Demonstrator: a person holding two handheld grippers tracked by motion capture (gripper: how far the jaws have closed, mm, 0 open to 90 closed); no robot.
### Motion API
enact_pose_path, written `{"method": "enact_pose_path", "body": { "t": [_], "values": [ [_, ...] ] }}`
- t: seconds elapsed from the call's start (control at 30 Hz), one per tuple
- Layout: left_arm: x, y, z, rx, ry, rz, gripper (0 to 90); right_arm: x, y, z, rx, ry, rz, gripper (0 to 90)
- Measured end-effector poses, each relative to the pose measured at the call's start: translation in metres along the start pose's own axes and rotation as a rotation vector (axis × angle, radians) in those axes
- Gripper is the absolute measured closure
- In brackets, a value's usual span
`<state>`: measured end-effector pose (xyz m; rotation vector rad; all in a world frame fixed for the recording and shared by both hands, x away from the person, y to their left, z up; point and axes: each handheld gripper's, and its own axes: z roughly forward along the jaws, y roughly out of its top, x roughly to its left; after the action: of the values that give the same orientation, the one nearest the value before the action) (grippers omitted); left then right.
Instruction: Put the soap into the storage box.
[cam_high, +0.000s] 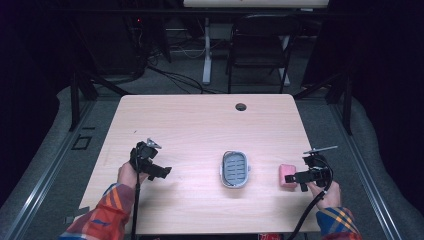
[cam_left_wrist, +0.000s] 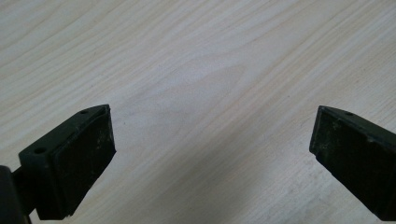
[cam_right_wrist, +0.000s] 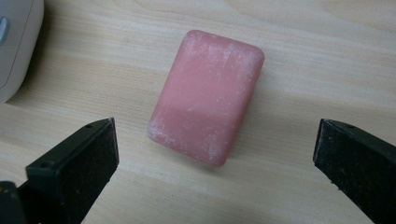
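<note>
From the high view, a pink soap bar lies on the wooden table, just ahead of the right gripper; a white soap dish sits beyond it, and the left gripper is well apart. In the left gripper view, its jaws gape over bare wood. In the right gripper view, jaws stand wide apart (nothing held), the soap bar just ahead between them, its long axis running nearly away from the gripper, tilted slightly.

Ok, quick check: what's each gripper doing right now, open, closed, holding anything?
Left gripper: open, holding nothing, bare table beneath it.
Right gripper: open, holding nothing, aimed at the pink soap bar, not touching it.
</note>
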<state>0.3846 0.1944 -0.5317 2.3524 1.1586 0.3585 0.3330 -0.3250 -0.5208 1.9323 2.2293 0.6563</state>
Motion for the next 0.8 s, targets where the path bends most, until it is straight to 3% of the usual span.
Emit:
{"method": "enact_pose_path", "body": {
  "t": [0.37,0.7,0.8],
  "values": [
    [0.000,0.001,0.001,0.004,-0.003,0.005,0.2,0.006,0.006,0.004,0.009,-0.020,-0.024,0.0],
    [0.000,0.001,0.002,0.004,-0.003,0.004,0.2,0.011,0.011,0.008,0.005,-0.029,-0.008,0.0],
    [0.000,0.001,0.002,0.006,-0.002,0.004,0.2,0.015,0.014,0.010,0.027,-0.039,-0.017,0.0]
  ]
}}
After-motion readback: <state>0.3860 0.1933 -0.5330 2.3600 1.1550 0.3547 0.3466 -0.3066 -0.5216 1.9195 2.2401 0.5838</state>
